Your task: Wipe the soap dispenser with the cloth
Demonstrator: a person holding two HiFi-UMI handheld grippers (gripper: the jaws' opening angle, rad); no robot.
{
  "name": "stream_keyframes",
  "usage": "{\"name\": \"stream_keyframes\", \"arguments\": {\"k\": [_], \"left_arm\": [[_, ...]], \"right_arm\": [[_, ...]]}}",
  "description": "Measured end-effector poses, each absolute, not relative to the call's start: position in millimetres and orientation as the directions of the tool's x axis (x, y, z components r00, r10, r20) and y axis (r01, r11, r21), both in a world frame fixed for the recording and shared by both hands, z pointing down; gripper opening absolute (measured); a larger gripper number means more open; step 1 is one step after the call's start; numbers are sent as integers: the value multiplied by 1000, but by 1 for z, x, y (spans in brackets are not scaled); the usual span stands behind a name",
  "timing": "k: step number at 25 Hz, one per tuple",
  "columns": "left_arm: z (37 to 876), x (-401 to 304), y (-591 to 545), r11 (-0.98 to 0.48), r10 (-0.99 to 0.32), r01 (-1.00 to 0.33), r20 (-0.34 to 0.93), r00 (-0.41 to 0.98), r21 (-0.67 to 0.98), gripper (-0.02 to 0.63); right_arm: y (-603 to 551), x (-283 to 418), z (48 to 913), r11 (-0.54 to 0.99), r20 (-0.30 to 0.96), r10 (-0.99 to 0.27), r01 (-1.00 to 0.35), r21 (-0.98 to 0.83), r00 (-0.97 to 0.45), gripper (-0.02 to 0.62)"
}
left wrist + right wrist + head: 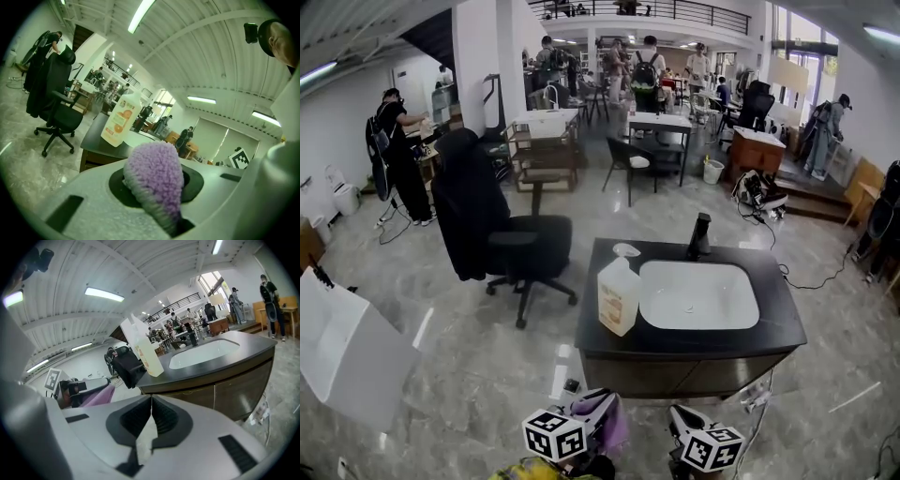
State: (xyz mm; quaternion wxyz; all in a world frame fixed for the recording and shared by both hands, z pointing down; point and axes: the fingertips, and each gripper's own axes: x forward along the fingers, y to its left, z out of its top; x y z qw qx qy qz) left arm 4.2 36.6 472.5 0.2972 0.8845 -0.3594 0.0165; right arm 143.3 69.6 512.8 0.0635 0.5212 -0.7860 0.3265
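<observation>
Left gripper (157, 187) clenched on purple cloth (152, 166), right gripper (151, 416) closed on nothing, both low before the counter (694, 342), dispenser (619, 295) upright on counter's left end, just beside the sink (698, 295).

Bright ceiling strip lighting, fisheye-warped edges, sharp focus.

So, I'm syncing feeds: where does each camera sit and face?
Head view: on the head, steeply down at the counter; left tongs and right tongs show at bottom.
Left gripper view: on the left tongs, along jaws shut on the cloth.
Right gripper view: on the right tongs, along shut, empty jaws.
Shared: the soap dispenser.
</observation>
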Motion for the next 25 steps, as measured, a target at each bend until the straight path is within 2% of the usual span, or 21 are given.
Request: {"name": "stream_keyframes", "arguments": {"k": [18,25], "left_arm": [[474,-47,-77,-589,-597,-602,212,773,539,57],[474,-60,-111,-587,-615,-597,178,768,546,57]], "right_arm": [[-49,88,513,225,443,-792,-875,-428,-420,8],[-76,69,506,267,418,-794,-871,-411,-441,8]]}}
